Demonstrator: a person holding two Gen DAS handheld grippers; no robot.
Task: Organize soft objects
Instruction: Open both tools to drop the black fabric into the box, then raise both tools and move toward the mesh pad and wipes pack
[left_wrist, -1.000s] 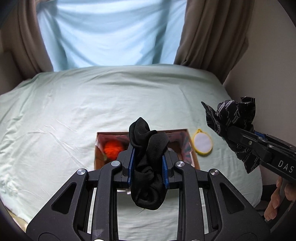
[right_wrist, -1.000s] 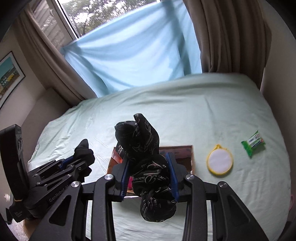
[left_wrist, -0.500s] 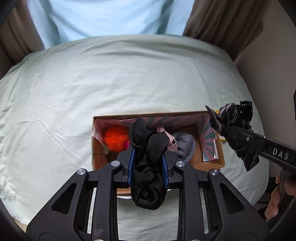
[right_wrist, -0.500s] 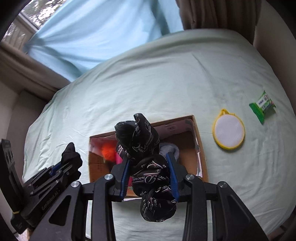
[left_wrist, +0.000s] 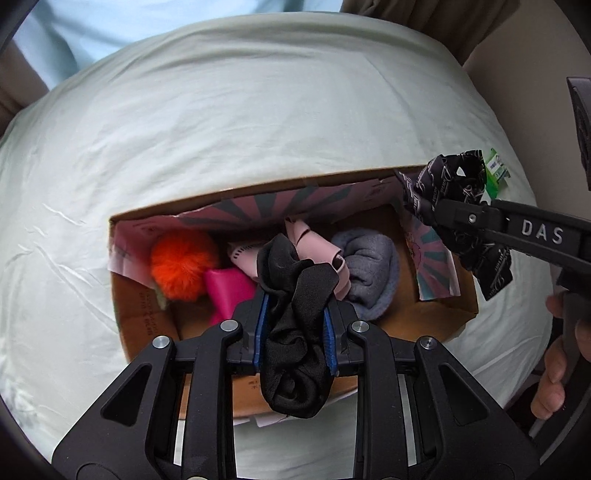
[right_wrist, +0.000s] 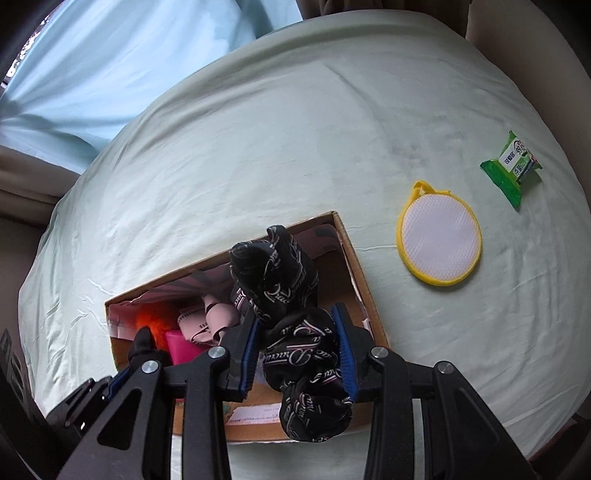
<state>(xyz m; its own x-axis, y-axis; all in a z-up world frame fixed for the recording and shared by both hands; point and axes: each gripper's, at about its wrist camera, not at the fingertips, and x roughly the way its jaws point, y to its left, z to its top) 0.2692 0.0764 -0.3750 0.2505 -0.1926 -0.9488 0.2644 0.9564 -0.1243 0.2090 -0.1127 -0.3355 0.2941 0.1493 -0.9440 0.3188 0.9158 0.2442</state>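
Two grippers are hanging over one open cardboard box (left_wrist: 436, 321) that is sitting on a pale green bedsheet (left_wrist: 221, 129). Left gripper (left_wrist: 294, 321) is pinching a bunched plain black sock (left_wrist: 295, 332) between its blue pads, cloth spilling above and below the grip, directly above the box's middle. Right gripper (right_wrist: 297, 350) is clamping a black printed cloth (right_wrist: 295, 332) with pale script lettering, holding it above the box's right half; from the left wrist view the same bundle is showing over the box's right end wall. Box is holding several soft things: an orange fluffy pom-pom (left_wrist: 181, 264) toward its left end, a bright pink piece (left_wrist: 229, 291) just right of the pom-pom, a pale pink folded fabric item (left_wrist: 314, 247) near the middle, and a rolled grey-blue sock (left_wrist: 369, 269) right of that. Pink striped paper lining (left_wrist: 280, 206) is showing along the box's inner far wall and right end. Outside the box, to its right on the sheet, a round white pad with yellow rim (right_wrist: 438, 243) is lying, and farther right of the box a green wipes packet (right_wrist: 511, 168). Light blue fabric (right_wrist: 110, 55) is draping beyond the box's far side, past the sheet's edge.
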